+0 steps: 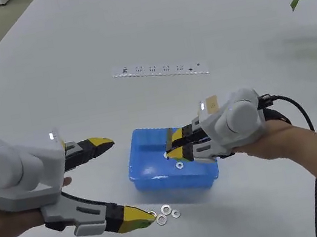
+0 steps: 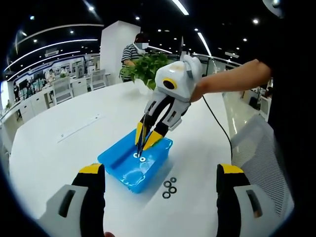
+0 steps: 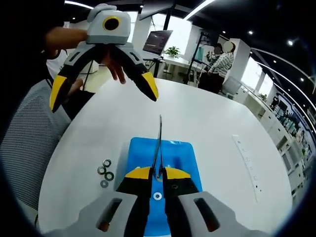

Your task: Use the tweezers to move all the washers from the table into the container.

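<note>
While right claw [image 1: 172,145] is clamping tweezers [image 3: 159,143] over container [image 1: 176,184], a drop-off seems to be finishing; left claw [image 1: 128,181] is gaping, idle. Remaining washers [image 1: 166,212] are lying beside left claw, needing tweezers swung there.

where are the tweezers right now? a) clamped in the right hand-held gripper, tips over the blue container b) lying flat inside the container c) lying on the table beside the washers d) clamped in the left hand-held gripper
a: the right hand-held gripper is shut on the tweezers, whose tips reach out over the blue container, while the left hand-held gripper is open and holds nothing.
</note>
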The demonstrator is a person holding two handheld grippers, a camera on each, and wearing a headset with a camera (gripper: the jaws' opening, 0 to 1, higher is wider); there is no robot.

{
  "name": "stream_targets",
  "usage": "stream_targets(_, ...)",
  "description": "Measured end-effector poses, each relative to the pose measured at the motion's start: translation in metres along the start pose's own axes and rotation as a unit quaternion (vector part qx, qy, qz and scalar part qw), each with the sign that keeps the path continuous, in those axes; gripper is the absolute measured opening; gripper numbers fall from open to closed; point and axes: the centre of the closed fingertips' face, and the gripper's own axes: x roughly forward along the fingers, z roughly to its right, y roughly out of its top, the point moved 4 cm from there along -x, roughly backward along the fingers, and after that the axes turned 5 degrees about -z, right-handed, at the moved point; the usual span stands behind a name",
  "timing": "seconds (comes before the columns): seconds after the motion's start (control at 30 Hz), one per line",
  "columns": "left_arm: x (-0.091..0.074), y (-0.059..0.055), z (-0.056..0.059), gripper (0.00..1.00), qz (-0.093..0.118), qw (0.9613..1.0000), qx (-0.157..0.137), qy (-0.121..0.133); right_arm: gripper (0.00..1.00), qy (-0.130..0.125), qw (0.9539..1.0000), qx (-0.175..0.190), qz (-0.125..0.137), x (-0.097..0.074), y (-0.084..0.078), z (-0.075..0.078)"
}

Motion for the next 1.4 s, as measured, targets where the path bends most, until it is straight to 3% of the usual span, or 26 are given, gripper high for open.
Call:
stream_targets(0.53,-0.001,0.001,-0.010,0.96,0.011,0.9999,-0.003,0.001,0.09,0.020,0.9997,0.008,-0.014,0.025,-0.015,0.003)
stream_targets(0.87,0.005,0.002,-0.024,0.79,0.013,0.9999,0.002,0.001,0.09,0.033,0.9992,0.012,-0.018,0.038,-0.022,0.001)
stream_targets(1.1,0.014,0.005,-0.032,0.57,0.005,0.9995,0.030,-0.001,0.09,0.034,0.9992,0.017,-0.009,0.039,-0.020,0.003)
stream_targets(1.4,0.034,0.020,-0.042,0.39,0.008,0.9983,0.056,-0.014,0.10,0.036,0.9992,0.017,-0.008,0.039,-0.019,0.003)
